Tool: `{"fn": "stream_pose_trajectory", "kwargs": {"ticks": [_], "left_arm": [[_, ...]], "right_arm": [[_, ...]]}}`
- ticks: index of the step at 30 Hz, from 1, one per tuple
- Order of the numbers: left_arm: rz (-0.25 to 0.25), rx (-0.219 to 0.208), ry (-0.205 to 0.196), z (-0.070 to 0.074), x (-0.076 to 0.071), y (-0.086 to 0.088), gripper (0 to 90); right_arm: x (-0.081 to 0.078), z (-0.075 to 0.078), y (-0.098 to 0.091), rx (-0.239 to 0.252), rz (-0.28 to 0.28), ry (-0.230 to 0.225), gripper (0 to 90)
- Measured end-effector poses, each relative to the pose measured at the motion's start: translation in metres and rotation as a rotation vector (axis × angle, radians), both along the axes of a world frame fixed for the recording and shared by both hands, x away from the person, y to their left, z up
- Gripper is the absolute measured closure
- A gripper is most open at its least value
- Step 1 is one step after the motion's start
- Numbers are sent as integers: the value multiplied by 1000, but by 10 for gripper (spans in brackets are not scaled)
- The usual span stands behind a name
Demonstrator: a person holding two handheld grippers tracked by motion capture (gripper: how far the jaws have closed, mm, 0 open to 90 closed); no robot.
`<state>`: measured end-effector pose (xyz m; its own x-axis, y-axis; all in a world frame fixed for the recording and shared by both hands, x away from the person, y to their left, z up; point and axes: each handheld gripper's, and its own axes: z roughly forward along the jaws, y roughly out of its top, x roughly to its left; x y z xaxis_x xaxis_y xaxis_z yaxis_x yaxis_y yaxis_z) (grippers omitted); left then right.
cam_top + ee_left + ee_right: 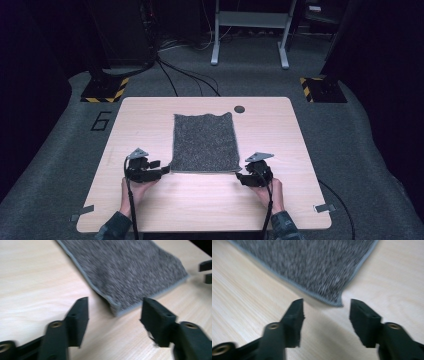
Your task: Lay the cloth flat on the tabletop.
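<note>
**At the cloth's near corners, both grippers open**

Mid-tabletop, your grey cloth (205,143) lies flat with bare wood all round. Left gripper (161,167) and right gripper (240,175) sit low at its near corners, jaws spread, pinching nothing, wrists on the near edge.

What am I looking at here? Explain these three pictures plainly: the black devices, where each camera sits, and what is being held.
A person sits at a wooden table, holding hand-operated tongs in each hand. The high view looks down from above: the left tongs and right tongs sit at the two near corners of a grey cloth lying flat on the table. The other two pictures come from small cameras riding on each tool, looking along its black jaws. In the left gripper view and the right gripper view, the jaws stand open with a cloth corner just ahead. Nothing is held.
</note>
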<state>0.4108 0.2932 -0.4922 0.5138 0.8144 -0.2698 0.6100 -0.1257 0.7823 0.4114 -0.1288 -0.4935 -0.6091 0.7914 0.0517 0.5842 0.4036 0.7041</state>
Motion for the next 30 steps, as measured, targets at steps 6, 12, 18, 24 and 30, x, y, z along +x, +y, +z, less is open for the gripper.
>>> {"fn": "stream_pose_trajectory", "kwargs": {"ticks": [6, 12, 18, 24, 30], "left_arm": [[36, 29, -37, 15, 33, -7, 280], [11, 203, -28, 1, 64, -44, 274], [0, 311, -11, -13, 68, -47, 266], [-27, 370, 0, -22, 61, -43, 257], [-23, 348, -4, -27, 53, -40, 259]], "right_arm": [[29, 23, 11, 49, 8, -54, 224], [69, 9, 46, -39, 23, -48, 152], [85, -16, 52, -162, -33, -16, 106], [80, -20, 44, -164, -49, -3, 97], [66, -21, 39, -158, -50, -4, 93]]}}
